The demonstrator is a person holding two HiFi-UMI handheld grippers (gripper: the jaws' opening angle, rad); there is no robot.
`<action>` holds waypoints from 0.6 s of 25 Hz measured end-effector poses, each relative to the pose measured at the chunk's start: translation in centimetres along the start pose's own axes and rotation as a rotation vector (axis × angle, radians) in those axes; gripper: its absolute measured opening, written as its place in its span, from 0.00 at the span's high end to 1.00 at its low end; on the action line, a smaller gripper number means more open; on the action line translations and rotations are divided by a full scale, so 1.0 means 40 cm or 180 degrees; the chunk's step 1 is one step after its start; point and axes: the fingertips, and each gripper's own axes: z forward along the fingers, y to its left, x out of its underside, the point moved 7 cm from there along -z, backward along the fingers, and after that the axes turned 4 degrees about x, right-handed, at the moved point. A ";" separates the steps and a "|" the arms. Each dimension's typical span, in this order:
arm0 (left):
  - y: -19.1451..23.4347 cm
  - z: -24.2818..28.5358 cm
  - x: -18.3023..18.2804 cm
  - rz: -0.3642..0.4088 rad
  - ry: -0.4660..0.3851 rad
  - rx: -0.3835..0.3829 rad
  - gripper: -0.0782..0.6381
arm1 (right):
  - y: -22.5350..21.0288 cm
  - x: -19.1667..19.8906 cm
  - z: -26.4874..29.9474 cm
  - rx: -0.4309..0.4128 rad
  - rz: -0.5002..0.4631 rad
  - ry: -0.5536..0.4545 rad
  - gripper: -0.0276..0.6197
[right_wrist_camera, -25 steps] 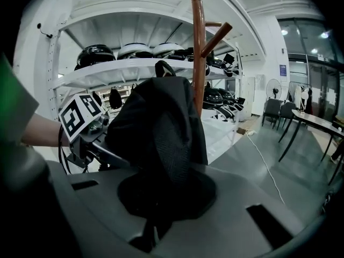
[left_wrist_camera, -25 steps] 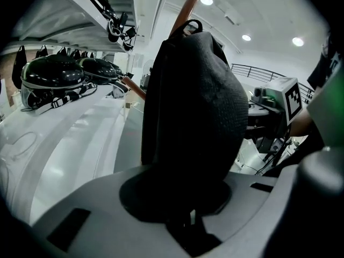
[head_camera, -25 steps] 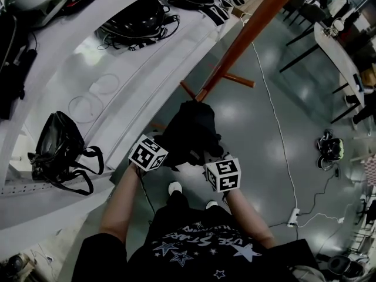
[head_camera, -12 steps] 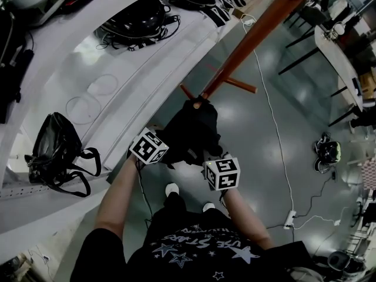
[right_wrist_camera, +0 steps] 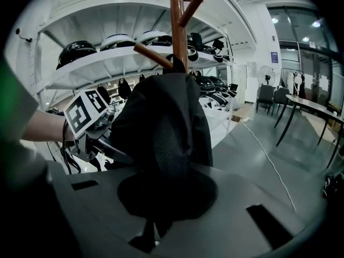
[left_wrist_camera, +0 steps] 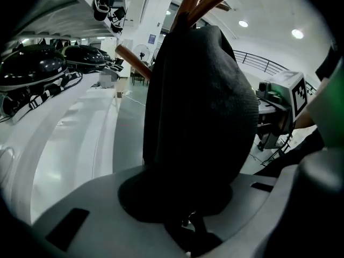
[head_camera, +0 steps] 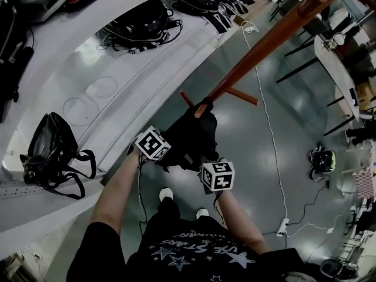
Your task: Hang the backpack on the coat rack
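Observation:
A black backpack [head_camera: 191, 135] hangs between my two grippers beside the brown wooden coat rack [head_camera: 264, 46]. Its top lies against the pole where a lower peg [right_wrist_camera: 155, 55] branches off; whether its loop is over the peg I cannot tell. My left gripper [head_camera: 168, 154] grips the backpack [left_wrist_camera: 199, 106] from the left. Its jaws [left_wrist_camera: 188, 227] have just been opening a little, with the fabric still between them. My right gripper [head_camera: 203, 159] is shut on the backpack [right_wrist_camera: 161, 138] from the right, fabric pinched at its jaws [right_wrist_camera: 153, 227].
White shelving [head_camera: 117, 93] on the left carries black helmets [head_camera: 141, 17] and a black handbag [head_camera: 54, 151]. A white cable [head_camera: 270, 128] runs over the grey floor to a power strip [head_camera: 282, 227]. Tables and chairs [head_camera: 341, 51] stand at the right. The person's shoes [head_camera: 166, 194] are below the backpack.
Both grippers and the backpack have sunk a little beside the rack's pole. Both still hold the backpack.

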 end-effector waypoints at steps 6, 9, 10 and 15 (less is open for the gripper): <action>0.023 0.044 0.039 -0.0148 0.0088 -0.0088 0.69 | 0.001 0.037 0.033 -0.0015 0.0003 0.0158 0.93; 0.032 0.055 0.050 -0.0305 0.0025 -0.0175 0.67 | -0.001 0.048 0.042 -0.0029 -0.0032 0.0173 0.93; 0.034 0.059 0.052 -0.0352 0.0007 -0.0224 0.65 | -0.003 0.052 0.045 -0.0034 -0.0043 0.0194 0.93; 0.033 0.075 0.059 -0.0433 -0.0037 -0.0545 0.56 | -0.014 0.067 0.057 0.0046 -0.0221 0.0288 0.91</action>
